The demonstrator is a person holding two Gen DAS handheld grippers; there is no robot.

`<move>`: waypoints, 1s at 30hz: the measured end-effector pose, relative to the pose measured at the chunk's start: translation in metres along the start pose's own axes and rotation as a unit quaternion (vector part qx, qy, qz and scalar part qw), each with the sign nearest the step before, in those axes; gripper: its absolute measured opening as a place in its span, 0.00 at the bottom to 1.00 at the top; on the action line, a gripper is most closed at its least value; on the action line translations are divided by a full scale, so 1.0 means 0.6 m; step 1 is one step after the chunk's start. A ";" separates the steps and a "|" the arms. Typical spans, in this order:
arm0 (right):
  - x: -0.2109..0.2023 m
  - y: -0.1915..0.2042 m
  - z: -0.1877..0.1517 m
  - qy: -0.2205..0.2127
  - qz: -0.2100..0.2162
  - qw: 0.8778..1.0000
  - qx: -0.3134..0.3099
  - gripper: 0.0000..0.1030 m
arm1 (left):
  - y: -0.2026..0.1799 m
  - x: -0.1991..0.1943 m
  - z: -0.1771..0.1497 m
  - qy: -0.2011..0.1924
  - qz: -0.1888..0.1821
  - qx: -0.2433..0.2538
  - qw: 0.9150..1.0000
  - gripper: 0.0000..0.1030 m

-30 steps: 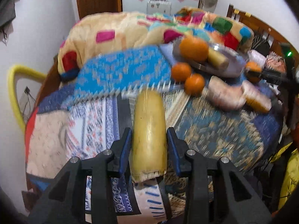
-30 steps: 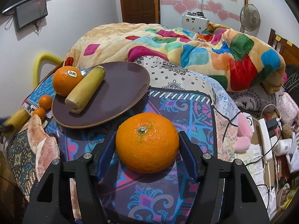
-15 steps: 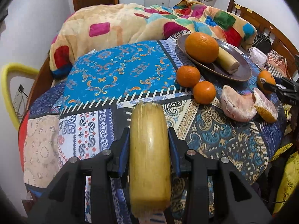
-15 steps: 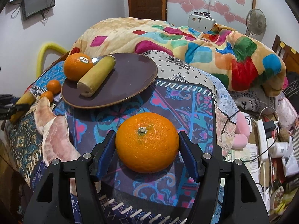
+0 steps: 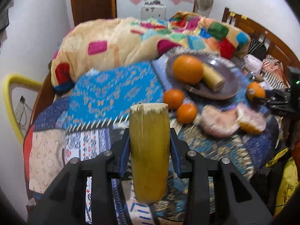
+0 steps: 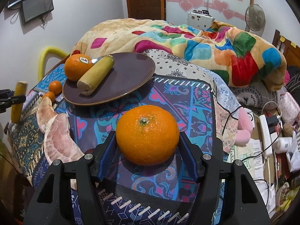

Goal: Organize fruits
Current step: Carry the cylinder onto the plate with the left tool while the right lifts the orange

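My left gripper (image 5: 149, 138) is shut on a yellow cane piece (image 5: 149, 150), which it holds upright above the patterned bedspread. My right gripper (image 6: 147, 140) has a large orange (image 6: 147, 135) between its blue pads, which press on the fruit's sides; the jaws are closing. The brown plate (image 6: 127, 75) sits beyond it to the left, carrying a stickered orange (image 6: 76, 66) and a second cane piece (image 6: 95, 75). Two small oranges (image 5: 173, 99) and pale pomelo segments (image 5: 219, 121) lie on the cloth in front of the plate (image 5: 225, 86).
A bulky multicoloured blanket (image 6: 187, 41) is heaped behind the plate. Cables, a power strip (image 6: 266, 131) and clutter fill the floor on the right. A yellow curved tube (image 5: 11, 101) stands at the bed's left side. Wooden headboard (image 5: 262, 37) at far right.
The left gripper has risen with the cane piece, which now stands higher against the bedspread. The right gripper still holds the orange and has barely shifted.
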State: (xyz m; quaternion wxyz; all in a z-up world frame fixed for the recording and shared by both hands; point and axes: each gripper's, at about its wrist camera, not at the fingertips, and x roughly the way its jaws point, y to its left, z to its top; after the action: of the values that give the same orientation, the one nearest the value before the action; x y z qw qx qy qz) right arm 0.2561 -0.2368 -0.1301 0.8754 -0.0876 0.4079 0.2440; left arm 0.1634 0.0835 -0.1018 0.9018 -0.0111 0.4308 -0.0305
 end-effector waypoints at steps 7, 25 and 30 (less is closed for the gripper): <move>-0.041 -0.005 0.029 -0.054 -0.007 0.998 0.008 0.59 | -0.064 -0.041 0.067 -0.059 -0.039 0.027 0.997 0.37; -0.051 -0.024 0.063 -0.116 -0.004 0.993 0.010 0.59 | -0.246 0.060 0.187 -0.055 -0.128 0.073 0.988 0.37; -0.041 -0.032 0.063 -0.114 -0.003 0.993 0.011 0.59 | -0.267 0.120 0.197 -0.022 -0.119 0.079 0.989 0.37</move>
State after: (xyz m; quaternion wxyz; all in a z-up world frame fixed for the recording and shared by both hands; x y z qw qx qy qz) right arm 0.2775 -0.2491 -0.0878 0.9177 -0.0507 0.3082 0.2454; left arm 0.2932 -0.0816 -0.0759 0.8992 0.0085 0.4023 -0.1718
